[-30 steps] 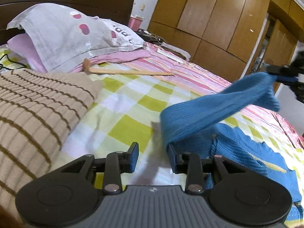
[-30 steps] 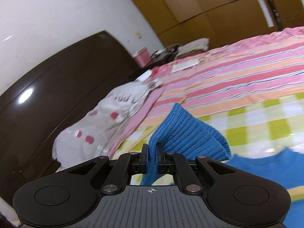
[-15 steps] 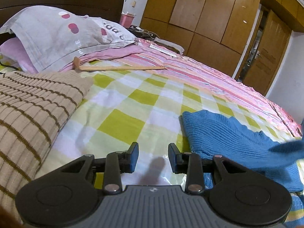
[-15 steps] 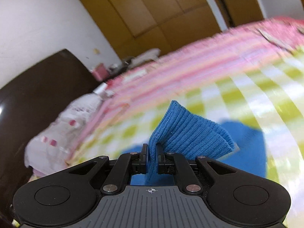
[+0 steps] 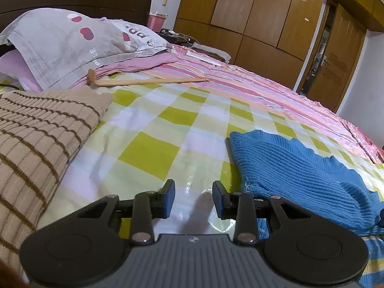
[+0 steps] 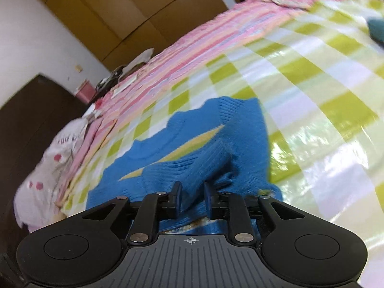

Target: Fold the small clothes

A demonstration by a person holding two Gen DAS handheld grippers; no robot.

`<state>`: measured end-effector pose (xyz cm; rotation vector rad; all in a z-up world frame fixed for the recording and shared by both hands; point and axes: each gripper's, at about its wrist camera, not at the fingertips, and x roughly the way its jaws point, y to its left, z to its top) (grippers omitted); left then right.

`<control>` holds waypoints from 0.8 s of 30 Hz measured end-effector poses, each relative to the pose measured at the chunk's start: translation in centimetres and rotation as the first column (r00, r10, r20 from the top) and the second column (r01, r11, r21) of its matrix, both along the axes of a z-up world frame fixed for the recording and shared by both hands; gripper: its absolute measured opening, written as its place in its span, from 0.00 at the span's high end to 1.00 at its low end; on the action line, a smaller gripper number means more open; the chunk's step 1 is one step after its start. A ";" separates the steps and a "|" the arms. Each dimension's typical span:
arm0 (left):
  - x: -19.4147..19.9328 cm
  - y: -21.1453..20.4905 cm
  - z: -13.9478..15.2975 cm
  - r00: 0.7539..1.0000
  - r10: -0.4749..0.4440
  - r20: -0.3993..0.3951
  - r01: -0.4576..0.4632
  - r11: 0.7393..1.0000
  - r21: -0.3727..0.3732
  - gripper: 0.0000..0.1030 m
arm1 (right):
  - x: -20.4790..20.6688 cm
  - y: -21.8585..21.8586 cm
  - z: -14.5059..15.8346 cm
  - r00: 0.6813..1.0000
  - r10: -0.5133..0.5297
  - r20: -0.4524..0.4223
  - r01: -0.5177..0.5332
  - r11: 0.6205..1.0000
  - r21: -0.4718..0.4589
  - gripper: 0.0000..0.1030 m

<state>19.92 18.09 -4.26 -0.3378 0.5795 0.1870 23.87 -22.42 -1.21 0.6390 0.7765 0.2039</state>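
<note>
A blue knit sweater (image 5: pixel 295 168) with a yellow stripe lies on the green-checked bed sheet (image 5: pixel 168 129), its sleeve folded across the body (image 6: pixel 206 158). My left gripper (image 5: pixel 194 198) is open and empty, low over the sheet just left of the sweater's edge. My right gripper (image 6: pixel 192 200) is open, its jaws standing apart on either side of the folded sleeve end, which lies loose between them.
A beige striped knit (image 5: pixel 36 139) lies at the left. A grey pillow (image 5: pixel 72 40) and a wooden hanger (image 5: pixel 148 81) lie at the bed's head. A pink striped blanket (image 5: pixel 264 88) covers the far side. Wooden wardrobes (image 5: pixel 264 12) stand behind. A dark teal item (image 6: pixel 376 30) sits at the far right.
My right gripper carried the blue sleeve across the sweater, lowered it onto the body and opened, letting it go. My left gripper stayed open in place.
</note>
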 end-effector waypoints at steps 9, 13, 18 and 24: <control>0.1 -0.2 -0.1 1.000 -0.004 0.001 0.004 1.000 0.003 0.62 | 2.5 -0.1 0.1 0.997 -0.078 -0.026 0.079 0.996 0.042 0.87; 0.1 -0.2 0.0 1.000 -0.006 0.005 0.006 1.000 -0.001 0.62 | 2.8 0.4 1.4 0.997 -0.079 0.020 0.078 0.996 0.030 0.94; -0.1 -0.3 0.2 1.000 -0.011 0.028 0.011 1.000 -0.003 0.62 | 1.5 0.7 5.0 0.983 -0.042 0.180 0.034 0.998 0.043 0.95; -0.1 -0.7 0.4 0.999 -0.026 0.041 0.026 1.000 0.004 0.62 | -0.4 -0.1 5.0 0.962 -0.021 0.273 0.012 0.999 0.034 0.95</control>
